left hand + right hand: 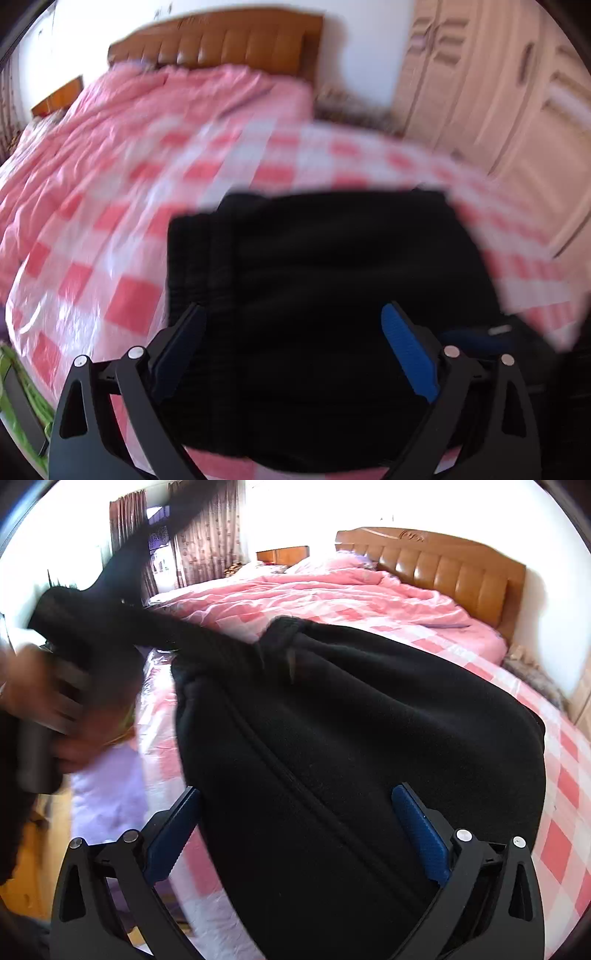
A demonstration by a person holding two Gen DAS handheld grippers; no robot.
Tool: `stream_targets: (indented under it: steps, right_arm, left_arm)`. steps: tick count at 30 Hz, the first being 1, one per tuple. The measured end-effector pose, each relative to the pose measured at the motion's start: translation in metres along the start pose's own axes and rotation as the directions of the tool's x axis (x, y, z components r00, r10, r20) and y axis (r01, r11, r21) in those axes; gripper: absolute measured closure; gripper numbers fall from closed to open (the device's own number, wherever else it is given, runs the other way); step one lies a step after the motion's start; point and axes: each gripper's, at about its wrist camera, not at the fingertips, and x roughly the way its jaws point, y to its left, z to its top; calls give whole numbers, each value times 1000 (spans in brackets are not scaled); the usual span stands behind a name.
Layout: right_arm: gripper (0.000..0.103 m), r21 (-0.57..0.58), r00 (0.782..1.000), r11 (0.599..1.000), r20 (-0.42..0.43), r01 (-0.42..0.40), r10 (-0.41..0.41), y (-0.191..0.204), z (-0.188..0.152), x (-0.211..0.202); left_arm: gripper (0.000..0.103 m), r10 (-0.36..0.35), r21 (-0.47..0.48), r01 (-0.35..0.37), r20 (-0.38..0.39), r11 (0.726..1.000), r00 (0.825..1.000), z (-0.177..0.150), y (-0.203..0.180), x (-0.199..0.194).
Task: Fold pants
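Observation:
Black fleece pants (325, 280) lie folded in a thick block on the pink checked bed cover (122, 243). My left gripper (293, 314) is open, its blue fingers spread over the near part of the pants. In the right wrist view the pants (369, 738) fill the middle, waistband toward the far side, a seam running toward me. My right gripper (295, 794) is open above them with nothing between its fingers. The person's hand on the other gripper's handle (44, 709) shows blurred at the left.
A pink quilt (314, 590) covers the far half of the bed. A brown padded headboard (443, 568) stands behind it, a pale wardrobe (498, 92) to the right. Curtains (207, 542) hang by the window. Wooden floor (33, 853) lies left of the bed.

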Motion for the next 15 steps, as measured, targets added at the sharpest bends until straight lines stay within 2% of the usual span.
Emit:
stream_targets:
  steps: [1,2,3,4,5,7,8,11,13,15]
  right_arm:
    - [4,15,999,999,3,-39,39,-6,1,-8]
    - [4,37,996,996,24,-86,85,-14,1,-20]
    - [4,56,993,993,54,-107,104,-24,1,-30]
    - [4,81,991,991,89,-108,101,-36,1,-41]
    - [4,126,990,988,121,-92,76,-55,2,-51]
    - [4,225,989,972,139,-71,40,-91,7,-56]
    - [4,299,989,951,144,-77,35,-114,12,-54]
    - [4,396,975,896,167,-202,146,-152,30,-34]
    - [4,389,967,886,151,-251,207,-156,48,-13]
    - [4,359,972,904,76,-235,222,-152,62,13]
  left_arm:
    - [5,62,-3,-62,-34,998,997,-7,10,17]
    - [1,34,-13,-35,-24,999,999,-12,19,23]
    - [1,-55,-73,54,-10,996,998,-18,34,26]
    - [1,-90,-107,90,1,990,996,-21,41,26]
    - [1,-114,-123,114,11,986,993,-24,48,25]
    - [1,-115,-114,117,21,987,993,-26,48,26]
    - [1,-102,-108,104,22,989,995,-26,46,27]
    - [1,-94,-115,94,10,989,996,-22,43,30]
    - [1,-95,-116,96,13,989,995,-22,45,29]
    - [1,-94,-116,96,23,989,995,-24,44,28]
